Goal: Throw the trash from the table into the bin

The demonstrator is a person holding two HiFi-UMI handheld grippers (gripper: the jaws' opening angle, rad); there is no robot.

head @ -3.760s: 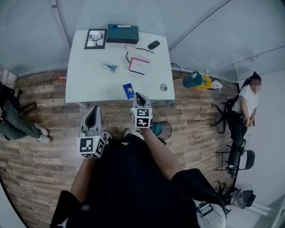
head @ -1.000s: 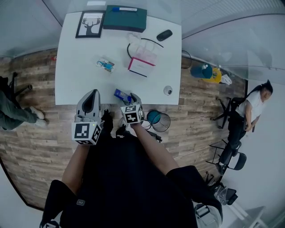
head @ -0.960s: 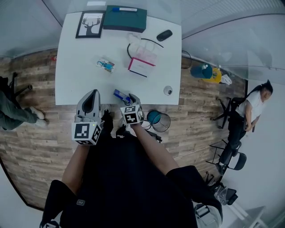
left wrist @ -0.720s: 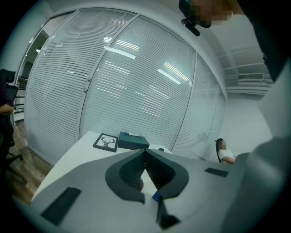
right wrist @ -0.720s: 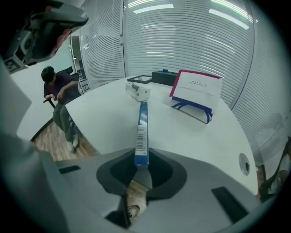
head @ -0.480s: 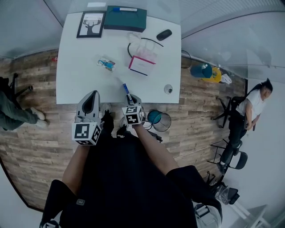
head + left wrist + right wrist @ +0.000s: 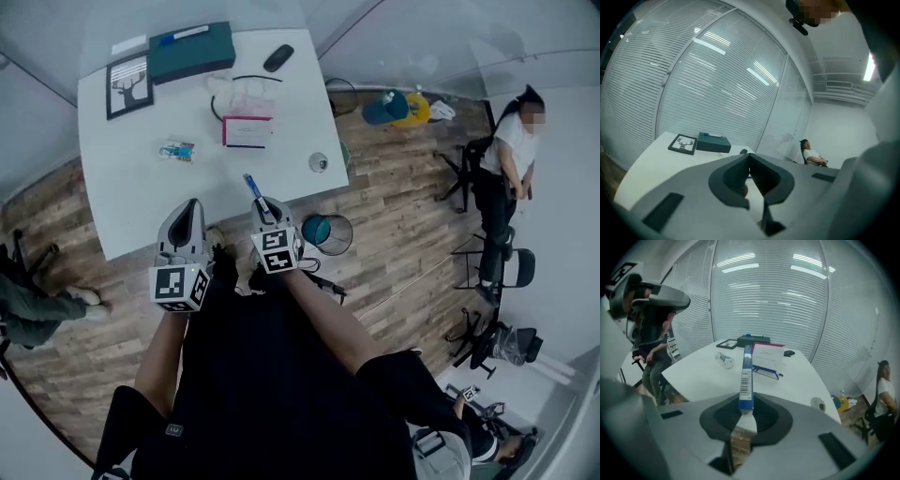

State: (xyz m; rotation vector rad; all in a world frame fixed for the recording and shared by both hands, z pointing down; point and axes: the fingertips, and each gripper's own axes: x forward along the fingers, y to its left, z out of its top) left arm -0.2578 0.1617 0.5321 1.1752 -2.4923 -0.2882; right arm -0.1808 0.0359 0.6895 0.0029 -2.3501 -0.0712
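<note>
1. Head view: The right claw (image 7: 263,208) has just been closing, and it is clamped on a blue snack packet (image 7: 251,185). The packet sticks out ahead of the claw, above the near edge of the white table (image 7: 131,187). The wire bin (image 7: 328,232) stands on the floor just to the right of this claw, near the table's corner. The left claw (image 7: 190,208) hangs beside it with nothing in it. A small wrapper (image 7: 176,149) lies on the table farther back.

2. Left gripper view: We see the jaws together with nothing between them. Beyond them are the table, a picture frame (image 7: 683,143) and a teal box (image 7: 713,142).

3. Right gripper view: The pads pinch the packet (image 7: 746,376) by its white sealed end. The packet stands on edge with its barcode facing us.
   - We judge it very light, thin and flat, made of glossy film that could slip.
   - It looks stiff enough to hold its line.
   - The crimped end seam is the sound place to grip.
   - Being so light, it may flutter, so we would release it low over the bin.
</note>
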